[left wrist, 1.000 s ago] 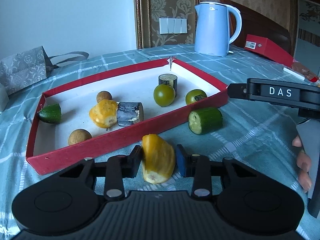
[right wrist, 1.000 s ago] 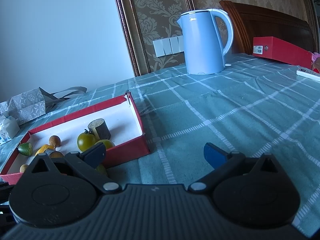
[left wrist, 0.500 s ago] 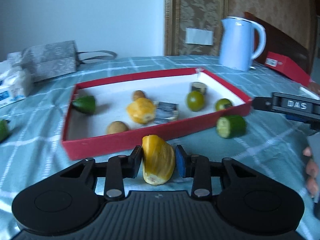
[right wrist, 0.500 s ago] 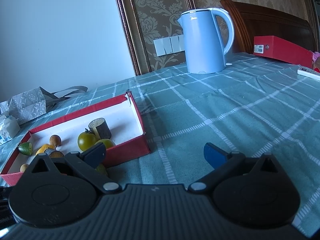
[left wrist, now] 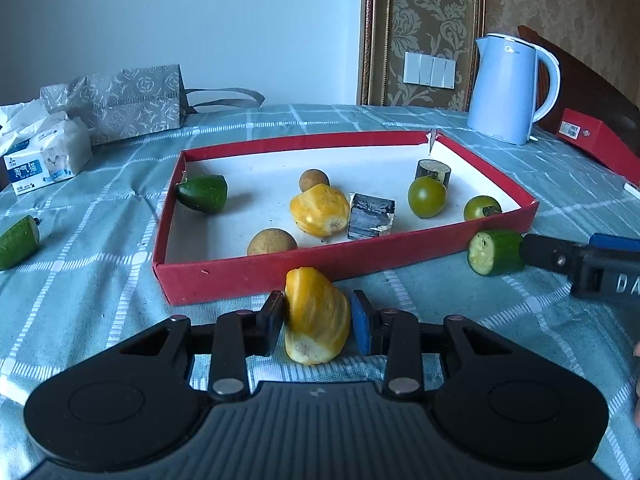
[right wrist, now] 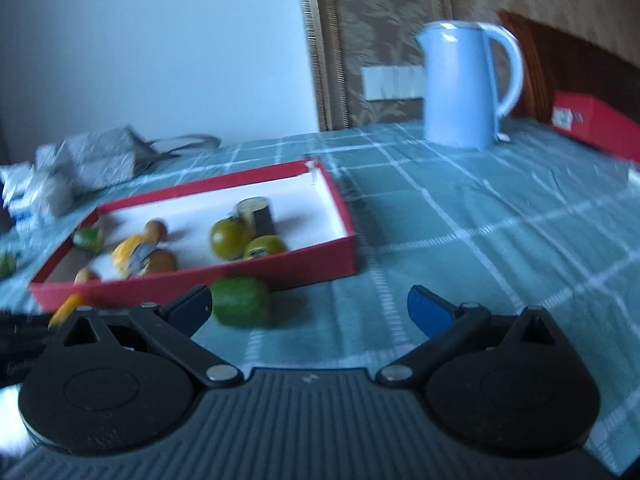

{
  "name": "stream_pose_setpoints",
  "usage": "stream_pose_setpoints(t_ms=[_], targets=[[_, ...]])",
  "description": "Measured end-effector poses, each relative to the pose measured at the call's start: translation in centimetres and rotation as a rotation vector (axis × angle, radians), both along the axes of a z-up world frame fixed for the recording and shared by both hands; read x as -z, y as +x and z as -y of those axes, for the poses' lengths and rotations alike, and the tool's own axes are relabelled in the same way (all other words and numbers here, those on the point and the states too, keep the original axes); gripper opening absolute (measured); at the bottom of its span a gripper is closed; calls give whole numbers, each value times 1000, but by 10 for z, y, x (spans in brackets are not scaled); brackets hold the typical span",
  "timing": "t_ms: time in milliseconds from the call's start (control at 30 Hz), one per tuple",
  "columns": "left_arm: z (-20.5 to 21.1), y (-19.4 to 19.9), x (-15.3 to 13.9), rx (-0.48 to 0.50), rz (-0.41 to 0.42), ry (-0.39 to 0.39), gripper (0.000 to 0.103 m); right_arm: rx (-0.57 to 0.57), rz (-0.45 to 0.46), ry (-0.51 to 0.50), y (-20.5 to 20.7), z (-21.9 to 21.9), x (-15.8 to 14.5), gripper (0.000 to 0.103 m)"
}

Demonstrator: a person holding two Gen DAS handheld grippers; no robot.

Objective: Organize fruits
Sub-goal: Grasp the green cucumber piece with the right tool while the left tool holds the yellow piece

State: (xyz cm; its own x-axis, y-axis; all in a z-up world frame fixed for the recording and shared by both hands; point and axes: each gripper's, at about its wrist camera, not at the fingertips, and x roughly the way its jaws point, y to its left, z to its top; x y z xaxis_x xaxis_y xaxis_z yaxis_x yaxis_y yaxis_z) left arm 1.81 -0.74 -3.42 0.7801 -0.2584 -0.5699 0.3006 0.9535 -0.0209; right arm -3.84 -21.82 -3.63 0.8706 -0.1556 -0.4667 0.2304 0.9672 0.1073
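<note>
Our left gripper (left wrist: pixel 317 322) is clamped on a yellow fruit piece (left wrist: pixel 316 316), pads pressing both sides, the piece standing upright w/ its cut end down, just in front of the red tray (left wrist: pixel 320 258). Can't tell if it rests on the tablecloth (left wrist: pixel 100 280) or sits just above it.

Our right gripper (right wrist: pixel 310 308) has its jaws spread wide, nothing pinched. A green cucumber chunk (right wrist: pixel 242 302) lies on the cloth right at the inner side of its left finger, well clear of the other one; from the left wrist view that same chunk (left wrist: pixel 496 252) sits at the tip of the right gripper (left wrist: pixel 560 258), just outside the tray's near right corner. Right wrist view is blurred, so contact is unclear.

Inside the tray: a second yellow piece (left wrist: pixel 320 210) touching a dark block (left wrist: pixel 370 216), two brown round fruits (left wrist: pixel 272 242) (left wrist: pixel 314 179), two green tomatoes (left wrist: pixel 427 197) (left wrist: pixel 482 208), a dark cylinder (left wrist: pixel 433 171) behind them, and a green chunk (left wrist: pixel 203 193) at the left wall.

Outside, far left, another green chunk (left wrist: pixel 18 242) lies on the cloth. Farther back: tissue pack (left wrist: pixel 44 160), grey bag (left wrist: pixel 120 100), blue kettle (left wrist: pixel 508 88), red box (left wrist: pixel 596 142).
</note>
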Motion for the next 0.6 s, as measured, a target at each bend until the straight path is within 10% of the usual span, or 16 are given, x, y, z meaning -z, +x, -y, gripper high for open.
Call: stream_pose_setpoints(t_ms=[600], targets=[[-1,1,0,1,-1,-1,35,-39,-83,-80,34,-31,2,82]])
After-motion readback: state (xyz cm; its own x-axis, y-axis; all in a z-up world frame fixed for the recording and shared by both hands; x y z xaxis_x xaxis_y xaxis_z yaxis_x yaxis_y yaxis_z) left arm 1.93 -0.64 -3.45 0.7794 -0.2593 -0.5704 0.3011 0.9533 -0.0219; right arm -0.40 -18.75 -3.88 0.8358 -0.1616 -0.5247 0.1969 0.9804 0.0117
